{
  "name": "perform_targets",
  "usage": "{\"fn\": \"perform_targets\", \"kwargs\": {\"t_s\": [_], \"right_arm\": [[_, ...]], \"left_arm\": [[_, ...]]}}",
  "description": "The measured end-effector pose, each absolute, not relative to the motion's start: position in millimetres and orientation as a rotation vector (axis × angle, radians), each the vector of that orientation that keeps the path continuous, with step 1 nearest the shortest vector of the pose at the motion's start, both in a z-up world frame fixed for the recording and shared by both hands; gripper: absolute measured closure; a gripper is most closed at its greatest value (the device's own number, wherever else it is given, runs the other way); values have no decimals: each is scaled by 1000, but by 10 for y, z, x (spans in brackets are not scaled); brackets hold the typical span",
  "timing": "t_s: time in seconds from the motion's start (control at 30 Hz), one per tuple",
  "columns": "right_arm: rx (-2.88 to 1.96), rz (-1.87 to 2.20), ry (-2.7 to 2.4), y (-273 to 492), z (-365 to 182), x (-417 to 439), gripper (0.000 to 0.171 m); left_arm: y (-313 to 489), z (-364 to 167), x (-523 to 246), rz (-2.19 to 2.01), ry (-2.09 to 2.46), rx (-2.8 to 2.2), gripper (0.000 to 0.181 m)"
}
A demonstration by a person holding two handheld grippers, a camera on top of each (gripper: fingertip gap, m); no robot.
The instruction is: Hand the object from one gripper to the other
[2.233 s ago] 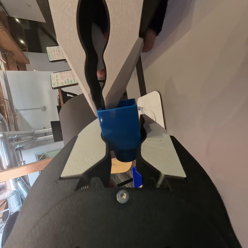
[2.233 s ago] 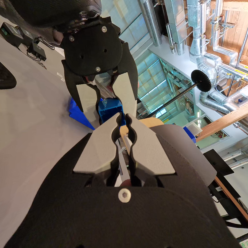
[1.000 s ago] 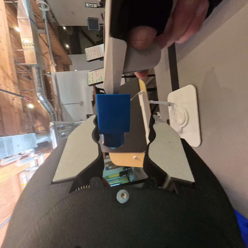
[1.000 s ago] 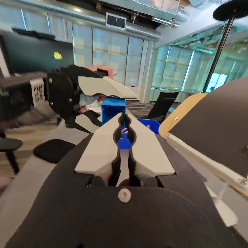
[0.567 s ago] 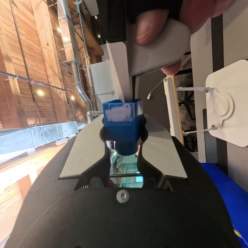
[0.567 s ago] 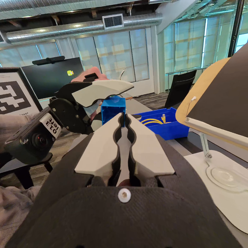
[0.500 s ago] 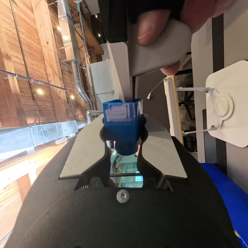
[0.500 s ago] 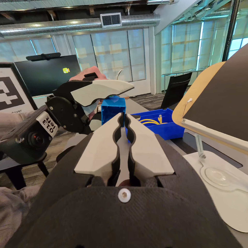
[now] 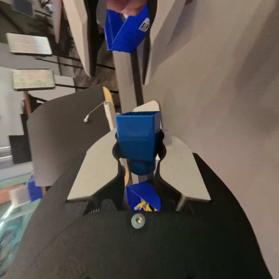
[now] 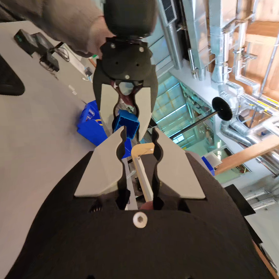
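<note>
- the left gripper (image 9: 139,145) was clamped on the blue square-mouthed object (image 9: 136,136), long axis along the fingers, open end pointing away towards the right gripper (image 10: 138,132).
- the right gripper's jaws stood parted, apparently empty, its left fingertip (image 10: 120,132) just at the object's rim.
- a blue bin (image 10: 90,126) lay on the grey table (image 10: 37,120) behind.

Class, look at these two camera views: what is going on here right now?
A person is working two hand-held grippers to pass a small blue square-mouthed piece between them. The left gripper is shut on the piece, its open mouth pointing toward the right gripper. That one is open and holds nothing; one of its fingertips sits just in front of the piece's mouth. A blue bin with yellow cable in it sits on the grey table behind them.
</note>
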State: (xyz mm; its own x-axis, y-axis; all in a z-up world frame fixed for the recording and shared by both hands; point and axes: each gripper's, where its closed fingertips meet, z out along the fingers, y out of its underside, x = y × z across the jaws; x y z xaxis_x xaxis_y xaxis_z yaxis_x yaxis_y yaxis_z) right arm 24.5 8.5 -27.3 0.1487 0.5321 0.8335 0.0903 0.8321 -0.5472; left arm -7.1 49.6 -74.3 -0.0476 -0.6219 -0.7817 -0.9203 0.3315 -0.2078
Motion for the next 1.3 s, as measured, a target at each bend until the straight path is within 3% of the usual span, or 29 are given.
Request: {"fn": "perform_targets", "kwargs": {"t_s": [0.07, 0.17, 0.73, 0.83, 0.87, 0.9, 1.0, 1.3], "right_arm": [[-543, 387, -1480, -6, -355, 235, 119], [-504, 362, -1561, -93, -464, 235, 104], [-289, -80, -1720, -273, -960, -111, 114], [-275, -131, -1692, -251, -967, -157, 124], [-270, -134, -1682, -256, -957, -165, 137], [-280, -137, -1693, -243, -977, -166, 138], [-331, -139, -1667, -149, -953, -166, 139], [-610, 174, -1399, 190, -485, 2, 139]], "left_arm": [[417, -807, -61, 350, 1816, -1433, 135], [318, -858, -48, 230, 1872, -1490, 135], [-253, -1264, 101, -269, 2233, -1699, 135], [-300, -1325, 142, -289, 2268, -1703, 135], [-313, -1360, 131, -283, 2288, -1708, 135], [-303, -1384, 123, -270, 2293, -1712, 136], [-202, -1369, 129, -234, 2234, -1719, 135], [327, -965, -37, 262, 1903, -1565, 104]]}}
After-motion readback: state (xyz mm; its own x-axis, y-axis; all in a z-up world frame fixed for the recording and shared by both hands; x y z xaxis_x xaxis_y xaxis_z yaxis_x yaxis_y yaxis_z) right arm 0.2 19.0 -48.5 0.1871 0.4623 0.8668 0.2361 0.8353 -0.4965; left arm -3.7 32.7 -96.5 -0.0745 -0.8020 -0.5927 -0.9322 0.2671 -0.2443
